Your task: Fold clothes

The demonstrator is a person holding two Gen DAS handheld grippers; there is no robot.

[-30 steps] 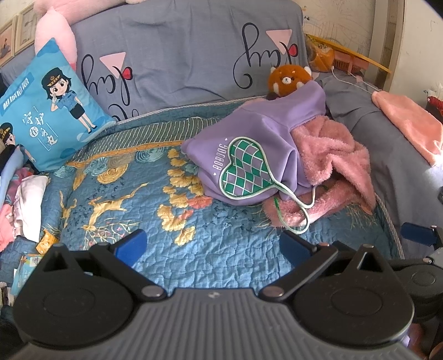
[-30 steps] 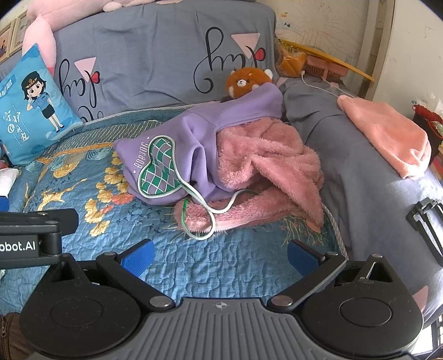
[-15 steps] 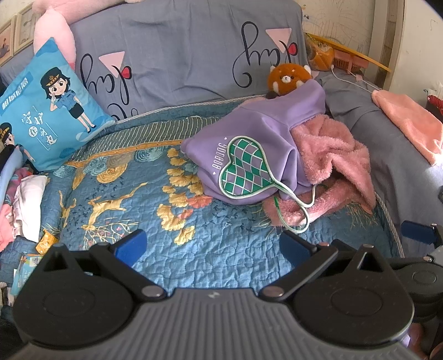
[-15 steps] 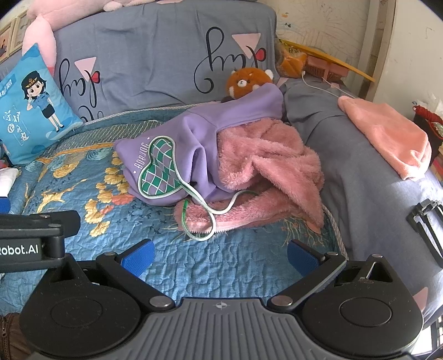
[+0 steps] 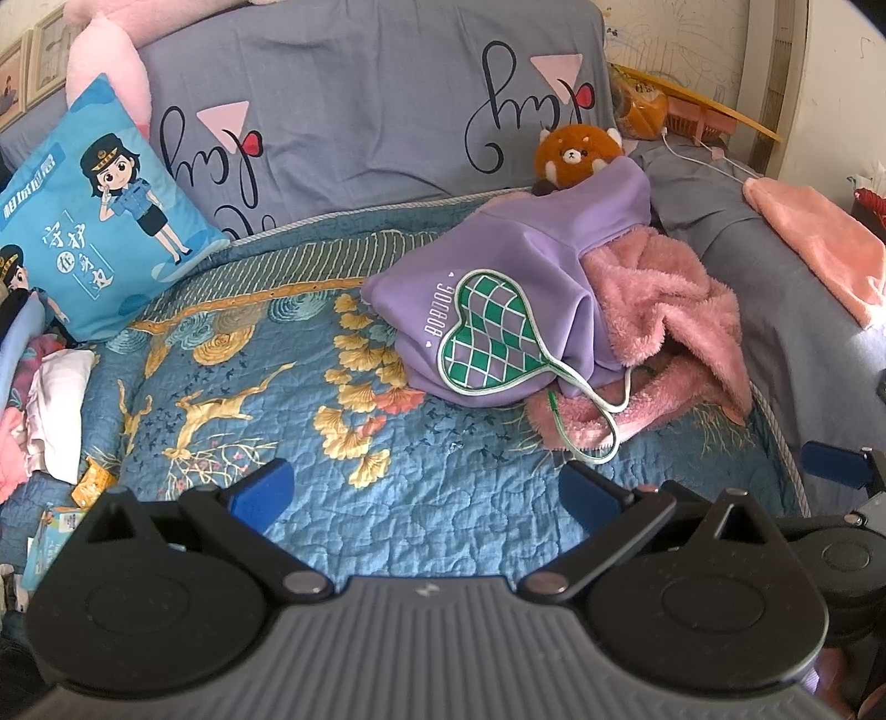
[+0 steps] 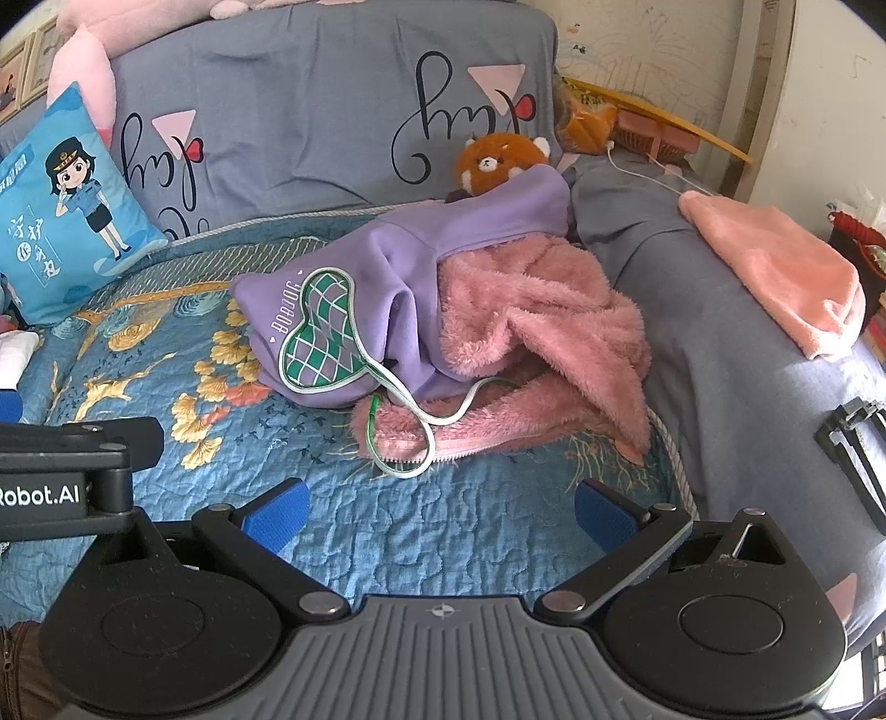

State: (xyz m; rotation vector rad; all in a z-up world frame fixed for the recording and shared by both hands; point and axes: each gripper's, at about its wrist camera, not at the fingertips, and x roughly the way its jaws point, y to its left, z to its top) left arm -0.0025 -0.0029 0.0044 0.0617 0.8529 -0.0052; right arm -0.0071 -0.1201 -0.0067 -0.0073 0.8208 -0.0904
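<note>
Both hand-held grippers were spread wide with nothing in them, the left hand-held gripper (image 5: pixel 423 495) and the right hand-held gripper (image 6: pixel 440 509) just hanging over the blue quilt (image 5: pixel 232 387). The purple hoodie (image 5: pixel 509 282) sat crumpled ahead of them, draped over a fluffy pink jacket (image 6: pixel 531 310), well beyond the fingertips.

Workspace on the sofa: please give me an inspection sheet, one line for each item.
Surface: blue quilt with gold pattern on a grey sofa.
Job's things: purple hoodie heaped over pink fleece garment, unfolded.
Clutter: red panda plush, blue cartoon pillow, peach towel, clothes pile.
Grippers: left gripper and right gripper jaws open, empty, short of the garments.
Cables: white cable on the armrest.
Surroundings: scribbled wall.
</note>
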